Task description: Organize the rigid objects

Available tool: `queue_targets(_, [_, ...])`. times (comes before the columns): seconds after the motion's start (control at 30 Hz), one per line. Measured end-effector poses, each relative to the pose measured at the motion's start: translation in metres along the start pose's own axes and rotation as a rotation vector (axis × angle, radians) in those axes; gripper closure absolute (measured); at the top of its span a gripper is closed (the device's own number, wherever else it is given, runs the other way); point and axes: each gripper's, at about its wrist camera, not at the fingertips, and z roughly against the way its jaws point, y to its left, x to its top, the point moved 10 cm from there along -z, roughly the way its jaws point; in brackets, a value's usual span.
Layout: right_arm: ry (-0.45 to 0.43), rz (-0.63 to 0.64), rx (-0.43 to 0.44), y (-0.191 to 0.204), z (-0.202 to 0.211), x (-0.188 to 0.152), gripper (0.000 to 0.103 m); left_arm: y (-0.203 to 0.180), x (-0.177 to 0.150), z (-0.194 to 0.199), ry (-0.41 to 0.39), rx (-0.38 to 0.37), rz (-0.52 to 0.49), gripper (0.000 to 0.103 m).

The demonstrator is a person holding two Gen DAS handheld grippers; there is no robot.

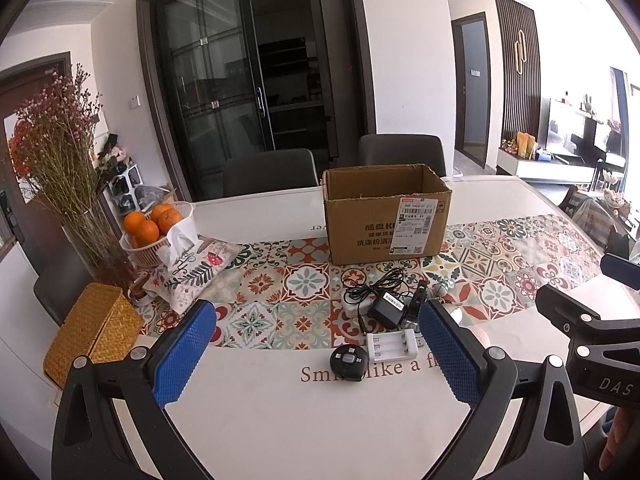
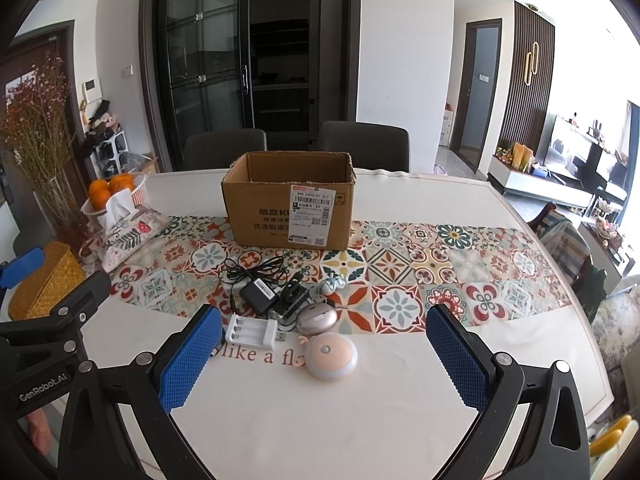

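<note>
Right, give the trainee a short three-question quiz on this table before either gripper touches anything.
1. True or false: the cardboard box stands open at the top.
2. Which item lies nearest the right gripper? A) the black adapter B) the pink round gadget C) the white battery charger
3. Fill in: in the left wrist view, the round black device lies directly to the ____ of the white battery charger.

Key
1. True; no flaps cover the top.
2. B; it sits between the open jaws, closer than the rest.
3. Left. The left gripper is open too, holding nothing.
</note>
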Motion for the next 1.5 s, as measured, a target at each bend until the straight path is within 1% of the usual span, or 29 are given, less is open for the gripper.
queue_targets(1.07, [0.005,-0.003,0.0,0.001,-0.003,-0.001,0.001,-0.001,0.004,-0.002,-0.003,-0.004,-0.006,0.0])
queue_targets(1.5, [0.008,0.002,-0.001,0.003,-0.011,-0.006,0.001,-0.004,-0.002,-0.013,0.025,-0.03,-0.008,0.0])
